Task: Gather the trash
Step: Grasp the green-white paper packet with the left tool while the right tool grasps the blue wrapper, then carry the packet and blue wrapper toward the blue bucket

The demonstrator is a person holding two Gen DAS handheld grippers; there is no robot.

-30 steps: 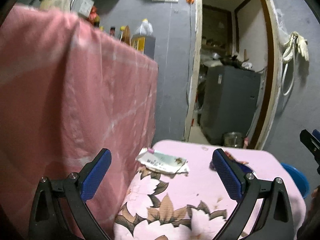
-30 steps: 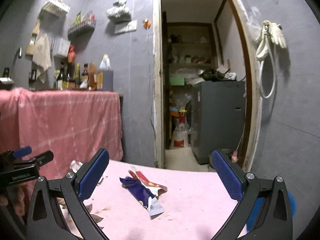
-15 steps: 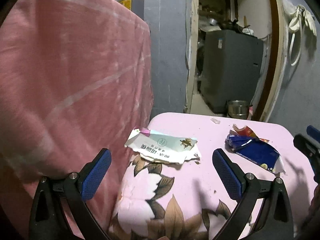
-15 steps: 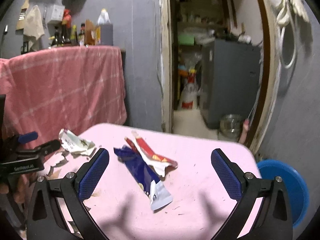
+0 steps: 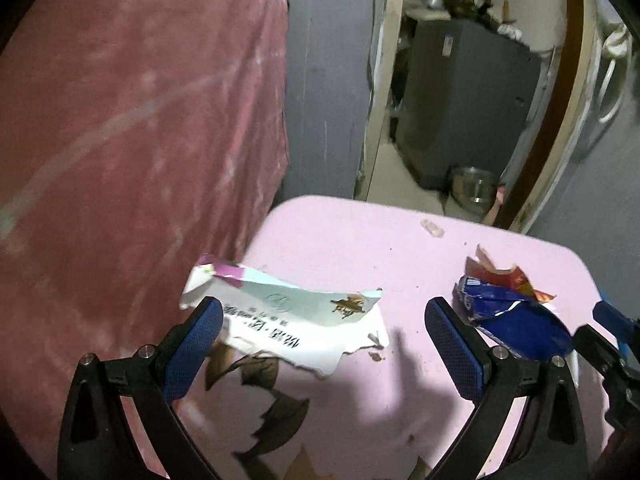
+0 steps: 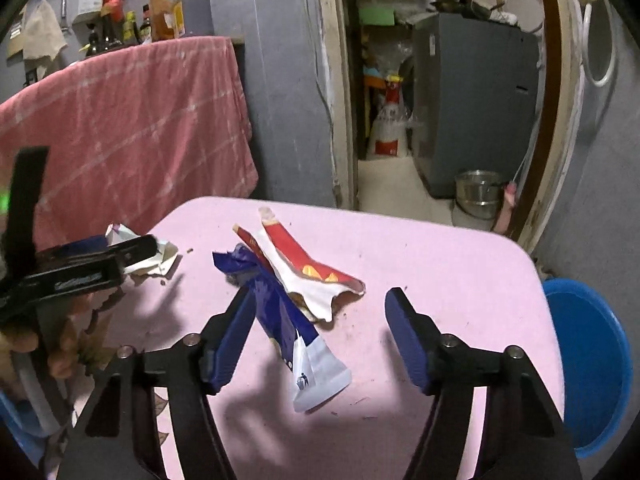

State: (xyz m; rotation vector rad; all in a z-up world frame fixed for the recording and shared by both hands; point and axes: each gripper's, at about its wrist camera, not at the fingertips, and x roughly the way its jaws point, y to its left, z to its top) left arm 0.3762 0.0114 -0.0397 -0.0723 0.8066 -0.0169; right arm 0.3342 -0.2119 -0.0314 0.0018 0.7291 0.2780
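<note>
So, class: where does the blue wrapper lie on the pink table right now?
In the right wrist view the blue wrapper lies mid-table, between the open right gripper's fingers, partly under the red-and-white wrapper, right of the torn paper.

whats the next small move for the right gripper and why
Probably ease the right gripper down and shut on the crumpled blue foil wrapper: its open fingers already straddle the wrapper lying loose on the pink table.
</note>
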